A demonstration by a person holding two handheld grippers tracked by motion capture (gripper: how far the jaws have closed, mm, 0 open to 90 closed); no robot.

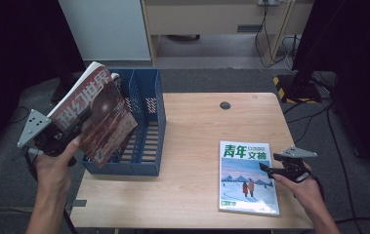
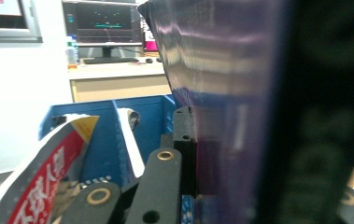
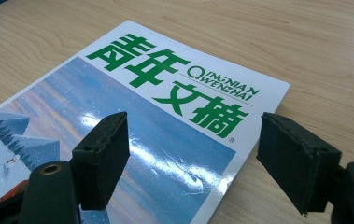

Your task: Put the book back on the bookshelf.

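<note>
At the left of the frame, the left tongs (image 1: 68,134) clamp a glossy red magazine (image 1: 94,114) tilted over the blue file rack (image 1: 146,122); thin and floppy, it probably handles best pinched near the spine. At lower right, the right tongs (image 3: 193,158) gape wide over the green-titled magazine's (image 1: 247,178) slick edge on the counter (image 1: 192,131).

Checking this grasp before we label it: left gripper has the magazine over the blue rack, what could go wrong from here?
1. The left gripper pinches the red-titled magazine near one edge; it hangs tilted and could swing or slip.
2. A magazine already stands in the blue file rack; the held one may catch on it or a divider.
3. The right gripper is open over the green-titled magazine lying flat, hard to pinch.
</note>
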